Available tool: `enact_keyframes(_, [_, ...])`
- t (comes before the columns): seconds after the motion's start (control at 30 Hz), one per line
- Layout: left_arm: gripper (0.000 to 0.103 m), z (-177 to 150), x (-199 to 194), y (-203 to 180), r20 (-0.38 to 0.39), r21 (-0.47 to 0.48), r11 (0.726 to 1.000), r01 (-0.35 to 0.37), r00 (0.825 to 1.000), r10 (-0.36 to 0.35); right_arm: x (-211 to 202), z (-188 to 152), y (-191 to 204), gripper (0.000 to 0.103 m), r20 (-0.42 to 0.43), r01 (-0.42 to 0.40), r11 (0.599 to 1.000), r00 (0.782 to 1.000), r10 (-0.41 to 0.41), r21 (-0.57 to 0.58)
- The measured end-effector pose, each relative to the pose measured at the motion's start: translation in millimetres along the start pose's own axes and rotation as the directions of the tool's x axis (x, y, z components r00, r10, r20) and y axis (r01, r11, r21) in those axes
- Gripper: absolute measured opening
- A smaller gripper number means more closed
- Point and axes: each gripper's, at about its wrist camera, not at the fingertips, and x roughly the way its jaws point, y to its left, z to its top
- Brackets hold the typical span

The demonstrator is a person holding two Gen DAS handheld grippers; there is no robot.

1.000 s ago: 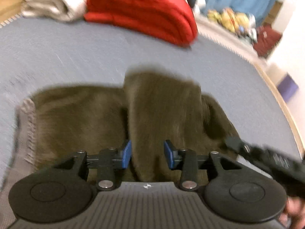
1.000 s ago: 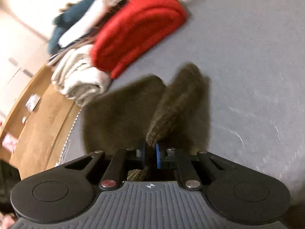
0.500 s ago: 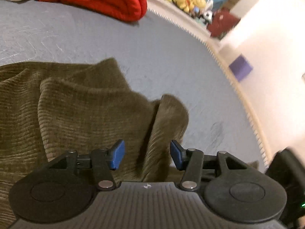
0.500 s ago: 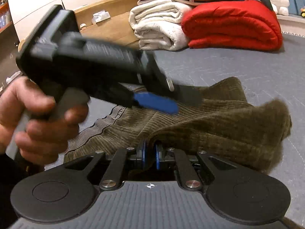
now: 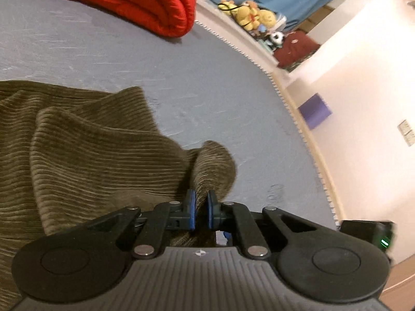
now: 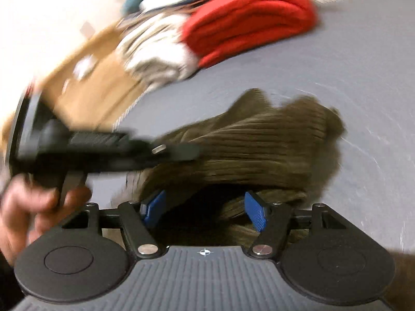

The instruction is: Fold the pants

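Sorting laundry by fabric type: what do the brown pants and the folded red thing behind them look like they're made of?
The pants look like olive-brown corduroy or a ribbed knit: fine parallel ridges, soft matte nap. The red bundle looks like a puffy quilted blanket, likely synthetic: smooth, slightly shiny, in rounded padded folds. Fibre content can't be told.

Ribbed olive corduroy pants point(image 5: 85, 155) lie on a matt grey-blue cloth surface point(image 5: 129, 59) — red quilt point(image 5: 135, 2) faintly glossy.

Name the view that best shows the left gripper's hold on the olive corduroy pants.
Left wrist view: the left gripper has its blue pads shut on a raised fold of the olive corduroy pants, sharply in focus. The right wrist view shows it blurred from the side, its pads hidden.
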Motion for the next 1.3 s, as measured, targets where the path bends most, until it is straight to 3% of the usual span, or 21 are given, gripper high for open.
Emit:
enact_keyframes(0.1, [0.009, -1.5, 2.6, -8.1, -0.016, 0.026, 0.999, 0.034, 0.999, -0.033, -11.0, 4.6, -33.2, 0.073, 0.083, -0.045, 0.973, 0.996, 0.026, 0.228])
enact_keyframes(0.2, [0.009, -6.5, 7.6, -16.4, -0.05, 0.068, 0.995, 0.067, 0.997, -0.064, -14.3, 4.0, -61.4, 0.077, 0.152, -0.132, 0.89, 0.986, 0.071, 0.437])
enact_keyframes(0.43, [0.009, -19.1, 15.3, -31.5, -0.109, 0.172, 0.978, 0.117, 0.989, -0.099, 5.2, 0.4, -63.0, 0.076, 0.117, -0.093, 0.862, 0.992, 0.039, 0.499])
enact_keyframes(0.5, [0.009, -18.7, 16.4, -29.8, -0.107, 0.168, 0.98, 0.109, 0.99, -0.091, 3.4, -0.5, -59.5, 0.046, 0.1, -0.039, 0.873, 0.995, -0.011, 0.487])
enact_keyframes(0.53, [0.01, -18.2, 16.8, -29.1, -0.105, 0.167, 0.98, 0.107, 0.99, -0.09, 5.8, 0.9, -56.6, 0.04, 0.098, -0.021, 0.877, 0.995, -0.03, 0.479])
enact_keyframes(0.57, [0.01, -17.1, 16.4, -28.0, -0.1, 0.158, 0.981, 0.111, 0.99, -0.096, 7.2, 3.4, -53.4, 0.024, 0.102, -0.01, 0.884, 0.994, -0.043, 0.468])
enact_keyframes(0.67, [0.011, -10.5, 8.6, -21.5, -0.065, 0.111, 0.984, 0.138, 0.989, -0.131, -2.3, 11.1, -31.5, 0.016, 0.102, 0.111, 0.928, 0.982, -0.156, 0.355])
enact_keyframes(0.73, [0.011, -3.0, -4.7, -17.9, -0.004, 0.101, 0.985, 0.14, 0.99, -0.141, -16.3, 18.2, -13.5, 0.011, 0.119, 0.213, 0.936, 0.96, -0.254, 0.279])
enact_keyframes(0.8, [0.011, 4.5, -17.2, -11.1, 0.055, 0.082, 0.987, 0.137, 0.988, -0.142, -35.6, 27.0, -3.8, 0.011, 0.138, 0.3, 0.918, 0.929, -0.342, 0.258])
enact_keyframes(0.9, [0.011, 13.0, -31.6, 0.7, 0.119, 0.052, 0.992, 0.113, 0.986, -0.119, -87.2, 39.5, -13.9, 0.011, 0.217, 0.328, 0.877, 0.883, -0.417, 0.352])
enact_keyframes(0.97, [0.011, 16.0, -36.9, 7.4, 0.135, 0.045, 0.995, 0.088, 0.986, -0.094, -120.0, 50.7, -29.4, 0.011, 0.248, 0.368, 0.831, 0.834, -0.493, 0.417])
enact_keyframes(1.1, [0.012, 21.5, -44.5, 20.3, 0.132, 0.03, 0.997, 0.07, 0.988, -0.073, -180.2, 74.4, -75.8, 0.011, 0.266, 0.489, 0.687, 0.675, -0.688, 0.537])
enact_keyframes(1.2, [0.011, 23.2, -49.0, 24.2, 0.131, 0.025, 0.997, 0.07, 0.989, -0.073, -216.5, 86.6, -128.1, 0.014, 0.243, 0.573, 0.528, 0.5, -0.831, 0.627])
enact_keyframes(1.23, [0.011, 23.1, -50.0, 24.6, 0.13, 0.025, 0.997, 0.071, 0.989, -0.074, -223.3, 90.6, -149.8, 0.017, 0.224, 0.593, 0.487, 0.462, -0.858, 0.641])
enact_keyframes(1.27, [0.011, 22.9, -50.9, 24.9, 0.128, 0.027, 0.997, 0.072, 0.989, -0.075, -227.6, 92.7, -170.8, 0.027, 0.205, 0.608, 0.459, 0.441, -0.874, 0.648])
enact_keyframes(1.3, [0.011, 23.3, -50.9, 25.2, 0.127, 0.029, 0.997, 0.073, 0.989, -0.076, -232.8, 92.5, -191.7, 0.048, 0.177, 0.628, 0.426, 0.42, -0.89, 0.651])
